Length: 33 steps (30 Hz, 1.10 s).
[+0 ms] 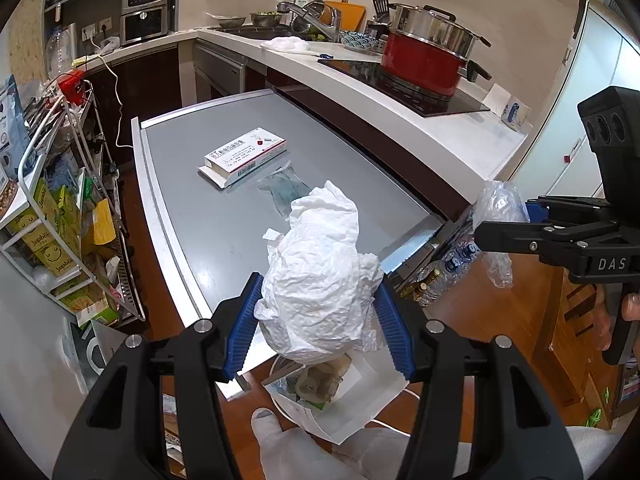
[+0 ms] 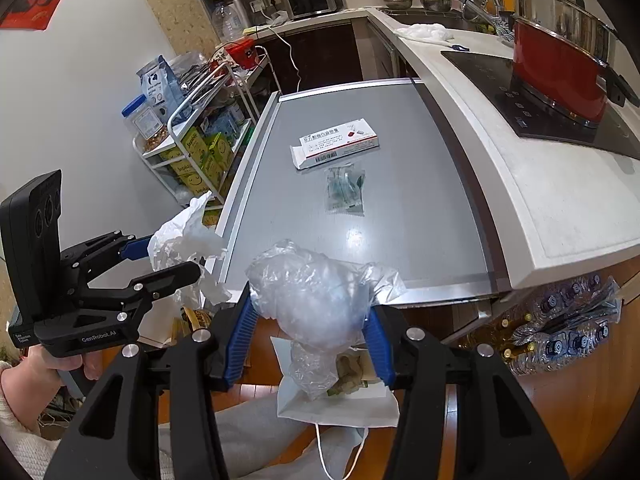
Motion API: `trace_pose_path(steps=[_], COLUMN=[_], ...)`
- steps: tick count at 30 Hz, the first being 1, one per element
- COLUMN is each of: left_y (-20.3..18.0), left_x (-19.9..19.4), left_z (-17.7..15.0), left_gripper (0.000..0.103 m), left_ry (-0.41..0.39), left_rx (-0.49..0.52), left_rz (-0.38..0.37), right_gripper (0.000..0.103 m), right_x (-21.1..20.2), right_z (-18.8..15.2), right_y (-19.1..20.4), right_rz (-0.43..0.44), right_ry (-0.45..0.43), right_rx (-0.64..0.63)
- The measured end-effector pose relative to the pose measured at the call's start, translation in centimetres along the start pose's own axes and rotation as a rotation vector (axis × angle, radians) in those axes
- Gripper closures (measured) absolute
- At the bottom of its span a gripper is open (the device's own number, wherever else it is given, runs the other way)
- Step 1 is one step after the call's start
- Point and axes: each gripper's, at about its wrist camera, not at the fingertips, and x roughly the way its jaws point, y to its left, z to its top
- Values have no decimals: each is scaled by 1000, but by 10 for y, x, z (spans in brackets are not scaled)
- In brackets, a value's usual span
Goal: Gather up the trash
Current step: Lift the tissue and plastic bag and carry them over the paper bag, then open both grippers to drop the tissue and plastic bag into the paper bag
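The left gripper (image 1: 318,312) clamps a crumpled white paper wad (image 1: 320,276) between its blue pads, held over the near edge of the grey table (image 1: 192,184) — directly above an open white paper bag (image 1: 356,404) on the floor. Farther back on the table lie a medicine box (image 1: 244,156) and a small clear packet (image 1: 286,190). The right gripper (image 2: 312,328) grips a scrunched clear plastic bag (image 2: 316,296), hanging over that same paper bag.

"Jagabee" on green cartons (image 1: 40,236)
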Motion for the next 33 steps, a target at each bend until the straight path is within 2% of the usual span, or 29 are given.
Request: trace_pose_path(steps=[23,27,33], left_y=[-44,-50,-53], left_x=[-1,10,38], left_z=[-36,-46,-76], left_gripper=[47,47,47], left_ry=[70,118,215], left_rx=[40,58,67], left_rz=[-28,-33,-30], right_gripper=[54,54,54], right_x=[-8,0,38], right_z=[-54,-62,-84], right_y=[-9,-10,-22], right_rz=[25,31,30], right_ry=[82,111,200], right_rx=[-18,-20,-2])
